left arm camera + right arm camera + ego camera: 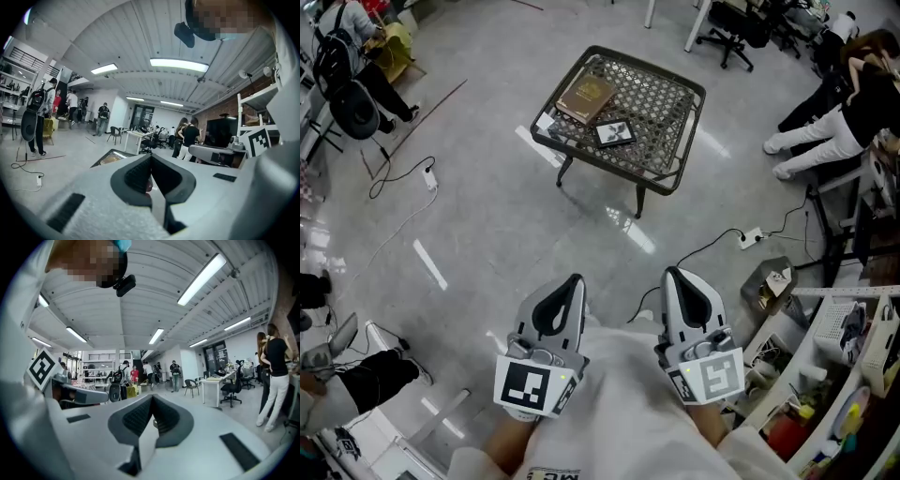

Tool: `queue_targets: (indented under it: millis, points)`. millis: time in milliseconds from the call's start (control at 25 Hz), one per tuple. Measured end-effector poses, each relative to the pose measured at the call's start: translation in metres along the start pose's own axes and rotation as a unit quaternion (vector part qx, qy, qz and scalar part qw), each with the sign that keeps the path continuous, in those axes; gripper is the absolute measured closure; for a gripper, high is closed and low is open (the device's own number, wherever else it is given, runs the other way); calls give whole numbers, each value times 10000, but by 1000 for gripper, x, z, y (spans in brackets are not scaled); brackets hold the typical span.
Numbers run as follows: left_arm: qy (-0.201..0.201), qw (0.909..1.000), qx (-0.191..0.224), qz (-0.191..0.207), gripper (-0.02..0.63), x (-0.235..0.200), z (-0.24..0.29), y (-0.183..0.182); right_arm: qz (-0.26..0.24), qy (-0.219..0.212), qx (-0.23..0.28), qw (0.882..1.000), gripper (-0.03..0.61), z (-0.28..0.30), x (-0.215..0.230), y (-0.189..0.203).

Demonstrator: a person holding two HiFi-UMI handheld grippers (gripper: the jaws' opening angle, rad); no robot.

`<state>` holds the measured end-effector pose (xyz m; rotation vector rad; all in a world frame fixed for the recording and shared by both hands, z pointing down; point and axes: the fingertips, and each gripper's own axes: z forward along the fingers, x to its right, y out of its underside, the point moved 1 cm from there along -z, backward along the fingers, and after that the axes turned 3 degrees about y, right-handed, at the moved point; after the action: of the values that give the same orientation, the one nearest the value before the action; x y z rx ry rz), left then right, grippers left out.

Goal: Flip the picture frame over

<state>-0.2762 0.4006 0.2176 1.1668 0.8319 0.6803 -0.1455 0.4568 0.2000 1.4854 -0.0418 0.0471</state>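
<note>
On the lattice table [675, 178] ahead, well apart from my tools: 1 picture frame [615, 132], flat, just beside 1 brown book [586, 97] | my grippers: 2, left gripper [575, 281] and right gripper [672, 274], each with jaws pressed together, nothing between | frame shows in head view only; left gripper view catches a table corner.
</note>
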Motion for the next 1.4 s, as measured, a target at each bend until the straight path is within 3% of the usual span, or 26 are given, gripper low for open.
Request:
queue_targets:
  millis: [280, 720, 960, 1400]
  points:
    - [-39, 9997, -90, -208, 597, -42, -16, 5, 84, 108, -183, 9997, 563, 28, -18, 10]
    - [-425, 9971, -312, -549, 597, -99, 11, 12, -6, -432, -568, 9975, 563, 112, -25, 23]
    - [-599, 9962, -341, -524, 597, -132, 84, -10, 102, -760, -759, 9942, 563, 192, 15, 34]
    - [-638, 9971, -368, -205, 597, -171, 275, -75, -72, -1138, -404, 9927, 563, 345, 139, -7]
